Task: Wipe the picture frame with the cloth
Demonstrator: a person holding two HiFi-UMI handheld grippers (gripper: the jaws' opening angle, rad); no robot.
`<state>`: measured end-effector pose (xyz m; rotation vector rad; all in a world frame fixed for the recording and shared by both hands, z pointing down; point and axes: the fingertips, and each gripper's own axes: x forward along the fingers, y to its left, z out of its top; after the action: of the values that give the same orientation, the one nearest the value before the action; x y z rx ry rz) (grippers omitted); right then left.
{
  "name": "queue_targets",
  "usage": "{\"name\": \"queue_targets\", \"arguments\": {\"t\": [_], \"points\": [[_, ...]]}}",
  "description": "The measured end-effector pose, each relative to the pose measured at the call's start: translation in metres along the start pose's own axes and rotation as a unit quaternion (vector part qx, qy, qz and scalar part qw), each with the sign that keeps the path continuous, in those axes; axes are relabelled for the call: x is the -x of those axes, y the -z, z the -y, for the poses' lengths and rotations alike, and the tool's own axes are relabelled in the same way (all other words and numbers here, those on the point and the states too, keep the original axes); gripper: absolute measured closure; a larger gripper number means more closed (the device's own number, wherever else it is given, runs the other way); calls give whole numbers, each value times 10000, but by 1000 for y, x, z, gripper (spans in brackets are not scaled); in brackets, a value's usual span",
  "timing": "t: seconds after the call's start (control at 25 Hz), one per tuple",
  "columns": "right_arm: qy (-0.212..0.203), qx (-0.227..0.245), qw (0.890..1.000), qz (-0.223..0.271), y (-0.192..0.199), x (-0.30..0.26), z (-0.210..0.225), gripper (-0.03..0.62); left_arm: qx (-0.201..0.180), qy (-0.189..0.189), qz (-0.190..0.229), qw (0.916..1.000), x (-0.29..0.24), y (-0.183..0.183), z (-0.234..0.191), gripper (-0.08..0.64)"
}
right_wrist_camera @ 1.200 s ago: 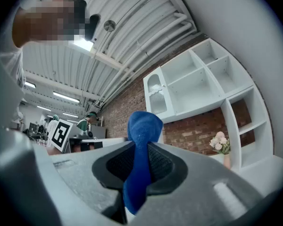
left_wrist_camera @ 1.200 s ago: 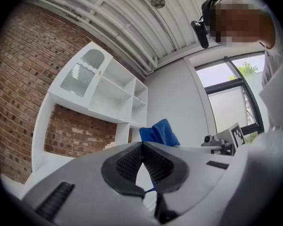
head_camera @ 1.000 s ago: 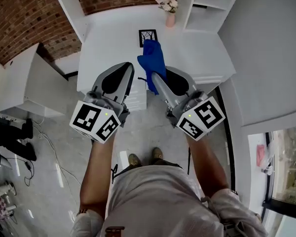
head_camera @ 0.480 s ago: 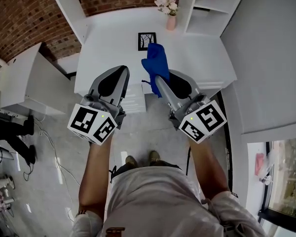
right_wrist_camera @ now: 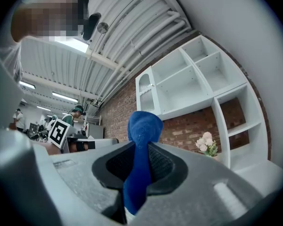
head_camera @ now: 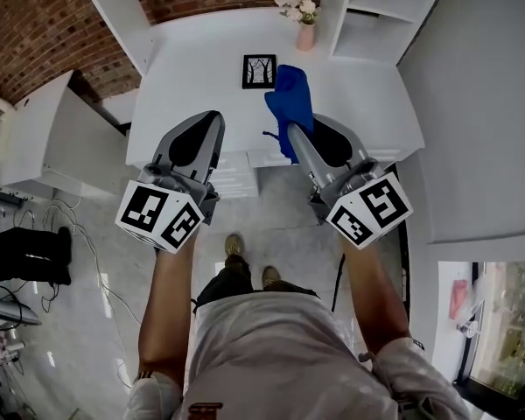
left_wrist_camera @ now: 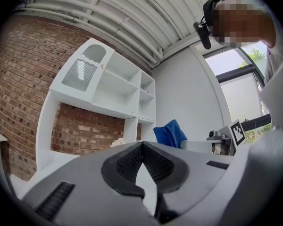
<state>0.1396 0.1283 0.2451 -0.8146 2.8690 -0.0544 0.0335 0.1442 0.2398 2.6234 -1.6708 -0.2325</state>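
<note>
At the left of the head view the left gripper [head_camera: 212, 121] hangs over the front edge of the white desk [head_camera: 192, 68]. Its jaws are pressed together with nothing between them, as the left gripper view [left_wrist_camera: 142, 146] shows plainly. Just right of it and further back on the desk is the picture frame [head_camera: 259, 71], a small black-edged frame around a pale print. Neither gripper touches it, and I cannot tell whether it stands propped or lies flat. Just beside its right edge hangs the blue cloth [head_camera: 292, 99], bunched and drooping. The right gripper [head_camera: 290, 134] pinches it by a fold, and the right gripper view [right_wrist_camera: 140, 149] shows the fabric clamped between the pads and rising above them [right_wrist_camera: 144, 124]. Further back and to the right stands a pink vase of flowers [head_camera: 303, 24], near the shelf upright. Wiping has not begun, by my reading. The frame looks light, so a firm push from the cloth could slide or tip it unless the left gripper steadies it, and its closed jaws can only brace it, not grasp it. A wide sweep toward the back could catch the vase. The cloth is held by one fold and could drag loose under pressure.
</note>
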Motion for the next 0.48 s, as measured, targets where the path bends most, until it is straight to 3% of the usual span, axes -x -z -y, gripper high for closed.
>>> {"name": "queue_targets", "arguments": {"t": [0.24, 0.48], "points": [[106, 40, 9999, -59, 9, -17, 25, 528, -36, -45, 37, 10000, -23, 5, -27, 560], [272, 209, 9993, -148, 15, -51, 50, 528, 5, 146, 150, 9998, -56, 12, -63, 560]]}}
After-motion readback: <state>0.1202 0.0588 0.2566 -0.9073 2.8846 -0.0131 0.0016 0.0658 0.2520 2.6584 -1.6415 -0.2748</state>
